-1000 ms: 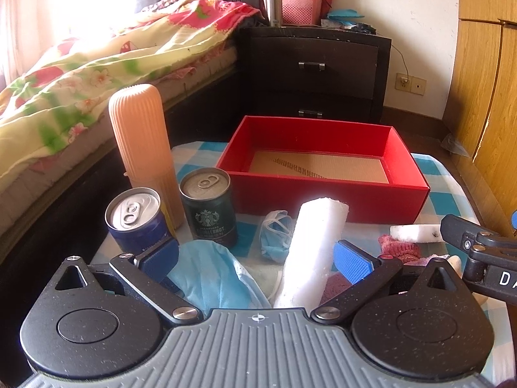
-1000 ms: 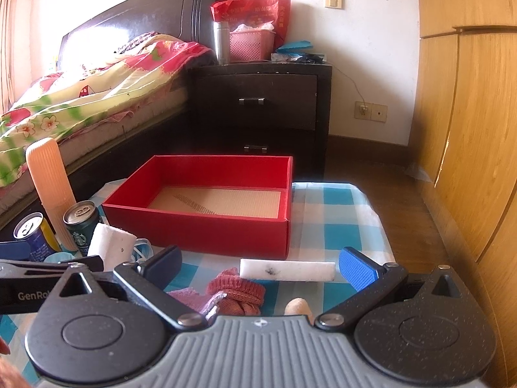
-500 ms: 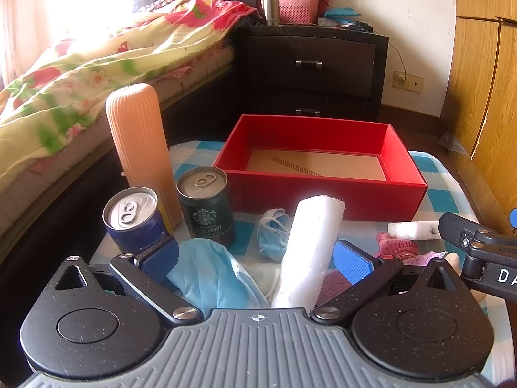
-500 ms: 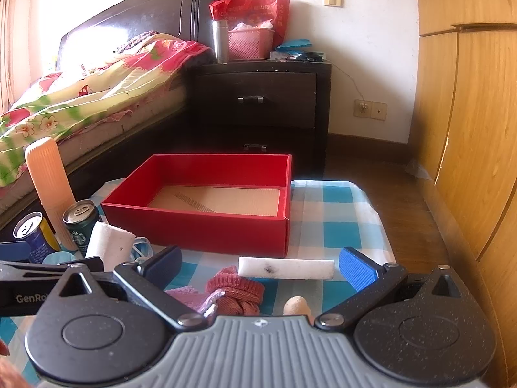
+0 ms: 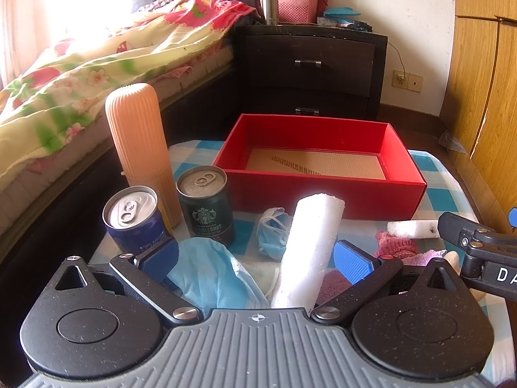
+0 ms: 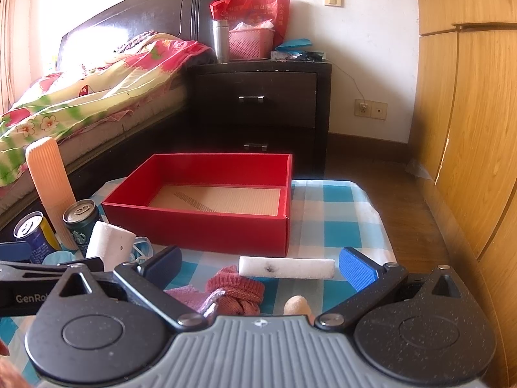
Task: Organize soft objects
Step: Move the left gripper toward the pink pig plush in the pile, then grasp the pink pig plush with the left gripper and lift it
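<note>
You have two cans, two blue face masks, two white foam pieces, one red box, and one ribbed peach bottle.

two cans stand left of the box, foam roll before it.

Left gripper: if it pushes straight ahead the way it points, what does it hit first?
Probably the white foam roll, which stands tilted between the open fingers of the left gripper, with the blue face mask beside it. The red box lies behind them. Depth is hard to judge through the fisheye.
</note>
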